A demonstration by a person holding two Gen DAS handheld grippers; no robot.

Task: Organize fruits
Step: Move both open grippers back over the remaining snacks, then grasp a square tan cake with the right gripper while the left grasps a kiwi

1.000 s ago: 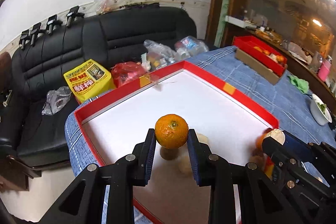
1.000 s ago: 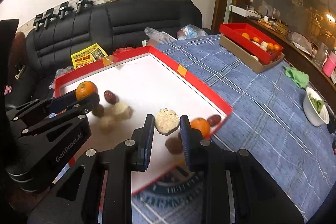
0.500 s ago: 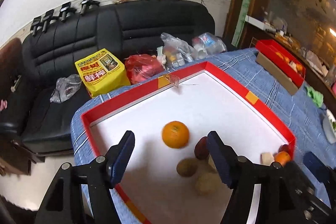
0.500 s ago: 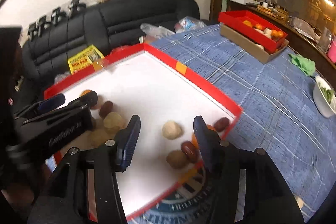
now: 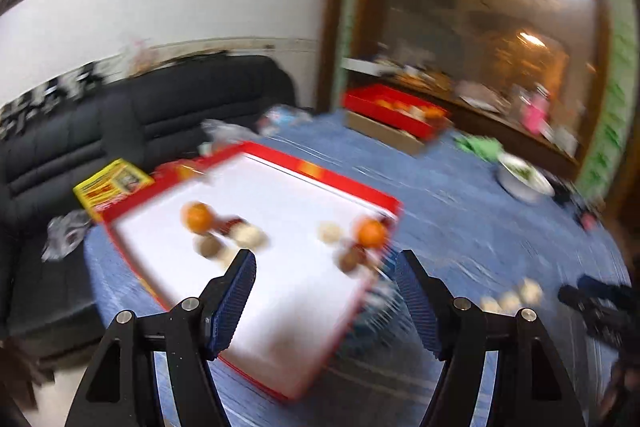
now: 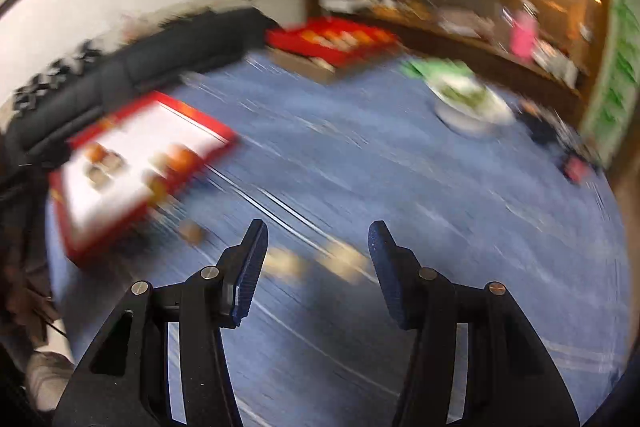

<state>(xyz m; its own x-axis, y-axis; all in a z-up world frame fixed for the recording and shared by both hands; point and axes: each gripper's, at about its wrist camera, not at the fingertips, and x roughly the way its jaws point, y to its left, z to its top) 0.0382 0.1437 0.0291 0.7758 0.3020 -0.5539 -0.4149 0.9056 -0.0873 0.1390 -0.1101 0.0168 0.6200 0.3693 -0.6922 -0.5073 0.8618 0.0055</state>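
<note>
Fruit sorted into two piles in the tray, both hands free

Left gripper point(image 5: 325, 267) w/ jaws wide, nothing between; right gripper point(image 6: 316, 247) about half open, also empty. Both have just been opening, so prob. just after a drop. Oranges point(image 5: 197, 215) point(image 5: 372, 231) each sit w/ their own clump in the red tray point(image 5: 320, 171), looks like matched sets. Few pale bits point(image 6: 342, 259) lie on the blue surface point(image 6: 400, 187) near the right jaws, likely next pick. V. blurry tho.

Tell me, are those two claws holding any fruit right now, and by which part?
Nothing is held. The left gripper and the right gripper are both open and empty.
</note>
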